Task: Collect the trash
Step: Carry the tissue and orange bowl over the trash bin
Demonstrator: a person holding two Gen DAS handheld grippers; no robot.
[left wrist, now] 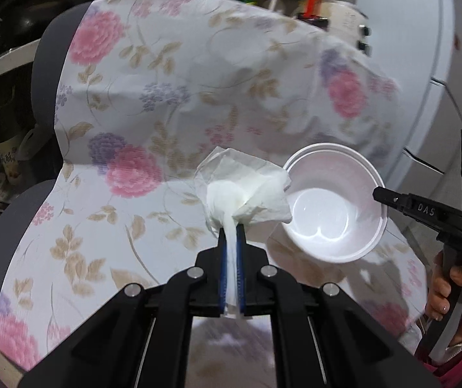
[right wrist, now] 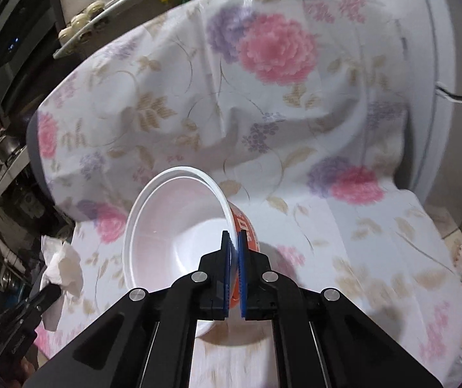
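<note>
Floral tablecloth covers the table, cluttered shelves behind and to the left, white appliance on the right.

Left gripper: jaws pinched nearly together on a crumpled white tissue. Tissue tail runs down between the blue pads, bulk blooms out past the fingertips. Tissue looks lifted clear of the cloth, its edge overlapping the bowl rim in the left wrist view.

Right gripper: jaws clamped narrow on the wall of a white disposable bowl, one pad inside, one on the red printed outside. Bowl is tilted, mouth facing left toward the tissue. Inside looks empty. From the left wrist view the bowl sits just right of the tissue, right gripper at its rim, a hand on the handle.

Room: cloth beyond both grippers is bare and wrinkled. Table's near-left edge shows grey where the cloth stops. Something lies at the right edge of the right wrist view, too blurred to identify. Both views are motion-blurred.
</note>
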